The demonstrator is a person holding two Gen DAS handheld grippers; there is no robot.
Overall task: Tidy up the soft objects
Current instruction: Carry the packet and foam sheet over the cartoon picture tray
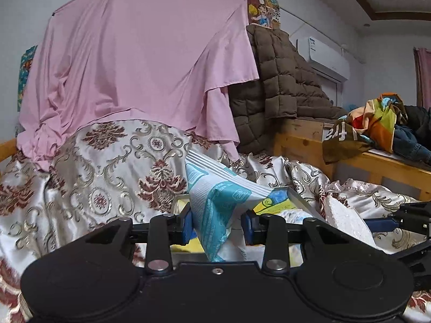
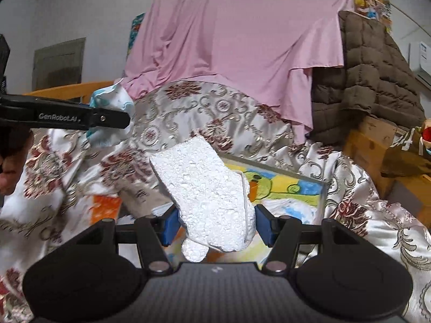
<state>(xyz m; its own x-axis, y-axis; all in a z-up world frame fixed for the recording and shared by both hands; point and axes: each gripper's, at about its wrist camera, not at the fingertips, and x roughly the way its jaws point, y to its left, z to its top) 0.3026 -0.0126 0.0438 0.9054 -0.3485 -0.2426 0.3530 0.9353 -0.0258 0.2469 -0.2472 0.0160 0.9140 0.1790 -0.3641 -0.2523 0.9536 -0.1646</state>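
My left gripper (image 1: 216,227) is shut on a white and blue soft pack (image 1: 215,204), held above the bed; the pack and that gripper also show at the left of the right wrist view (image 2: 113,113). My right gripper (image 2: 215,226) is shut on a white foam piece (image 2: 207,196), tilted up and left; this foam also shows at the right of the left wrist view (image 1: 347,220). Below both lies a framed colourful drawing (image 2: 285,185) on the patterned satin bedspread (image 1: 107,167).
A pink sheet (image 1: 140,62) hangs over the back of the bed. A brown quilted blanket (image 1: 280,86) drapes at the right. A wooden bed frame (image 1: 377,167) at the right carries a pile of colourful clothes (image 1: 382,123). An air conditioner (image 1: 326,56) is on the wall.
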